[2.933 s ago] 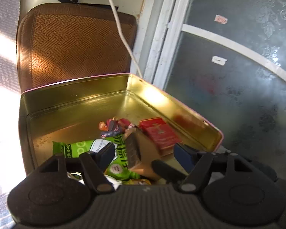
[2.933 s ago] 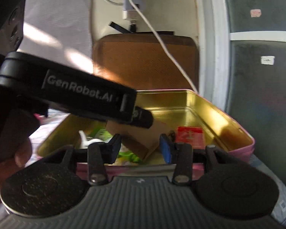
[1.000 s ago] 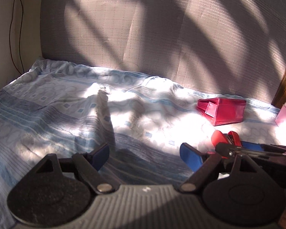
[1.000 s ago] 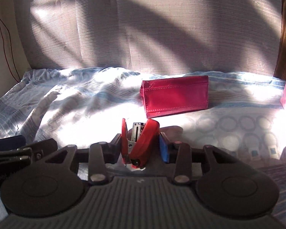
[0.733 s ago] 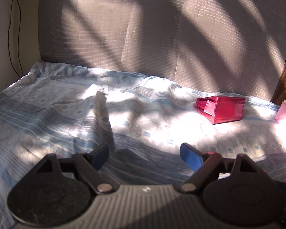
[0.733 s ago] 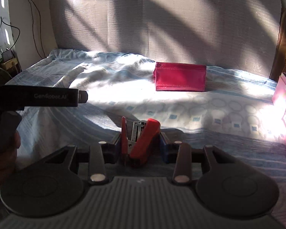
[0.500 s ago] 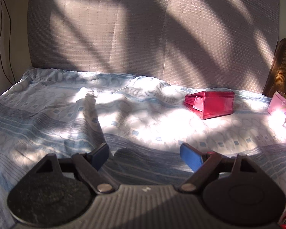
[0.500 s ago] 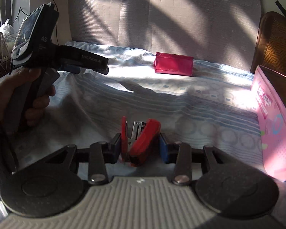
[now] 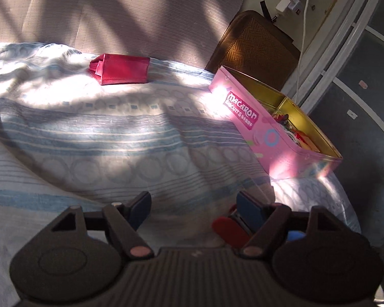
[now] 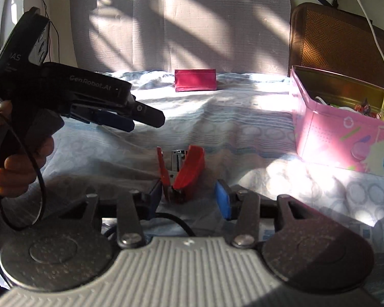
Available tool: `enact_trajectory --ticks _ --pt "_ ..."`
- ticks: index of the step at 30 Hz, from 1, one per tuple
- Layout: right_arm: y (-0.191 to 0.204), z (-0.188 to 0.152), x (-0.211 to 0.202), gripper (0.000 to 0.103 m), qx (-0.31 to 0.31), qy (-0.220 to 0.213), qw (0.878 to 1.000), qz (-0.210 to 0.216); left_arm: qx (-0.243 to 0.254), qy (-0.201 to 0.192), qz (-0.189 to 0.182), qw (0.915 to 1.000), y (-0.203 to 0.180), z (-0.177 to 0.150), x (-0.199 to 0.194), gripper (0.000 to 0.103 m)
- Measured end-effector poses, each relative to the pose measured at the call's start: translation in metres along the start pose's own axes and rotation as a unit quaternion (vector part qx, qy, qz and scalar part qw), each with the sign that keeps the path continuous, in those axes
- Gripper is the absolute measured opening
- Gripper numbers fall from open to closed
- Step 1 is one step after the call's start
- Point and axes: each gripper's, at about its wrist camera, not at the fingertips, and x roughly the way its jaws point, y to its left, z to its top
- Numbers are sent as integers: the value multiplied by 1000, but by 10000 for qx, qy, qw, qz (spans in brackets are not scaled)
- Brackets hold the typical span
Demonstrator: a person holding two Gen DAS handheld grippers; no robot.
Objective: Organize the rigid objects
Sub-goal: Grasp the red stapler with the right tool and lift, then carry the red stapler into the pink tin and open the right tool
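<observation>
Now our right gripper (image 10: 189,194) has just been opening: the red stapler (image 10: 183,174) leans on its left pad only. Our left gripper (image 9: 193,208), just closing, holds nothing. Open bedsheet (image 9: 102,133) stretches left of the "Macaron" tin (image 9: 263,128).

A small red plastic stapler (image 10: 181,172) lies gaping open on the bed; a flat red leather wallet (image 10: 195,80) stands beyond; an open pink tin (image 10: 345,138) sits right.

Beside the pink tin (image 9: 281,138) with its gold inside: a red stapler (image 10: 184,171), a crimson wallet (image 9: 123,70), a white bedsheet (image 9: 102,133) striped and ringed blue
</observation>
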Motion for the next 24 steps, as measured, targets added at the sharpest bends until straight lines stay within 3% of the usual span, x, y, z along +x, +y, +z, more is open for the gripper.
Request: enact_trajectory --ticks 3,5,6,8,9,11,18,24 --pt "0 0 3 51 5 30 10000 67 -174 203 -199 9994 -12 -4 2 75" --pt "-1 -1 5 47 14 61 9999 144 -72 340 -139 9993 -19 -5 12 73" --pt "-1 -1 5 36 -2 45 9998 186 17 307 -98 9995 -23 -7 17 69" --pt "-3 -3 3 36 72 13 9997 239 210 198 15 9996 -29 -7 23 64" --pt "-5 -3 2 35 161 -7 9995 286 183 252 -54 9995 -32 -5 26 51" --pt "-10 -4 -2 34 291 -78 9991 293 4 357 -221 9991 -34 -1 30 48" --pt "-36 18 -33 34 442 -1116 9926 -205 672 -100 -617 9958 -94 49 38 48" --pt "-91 40 -37 35 566 -1609 9809 -938 1108 -137 -802 9905 -149 96 92 50"
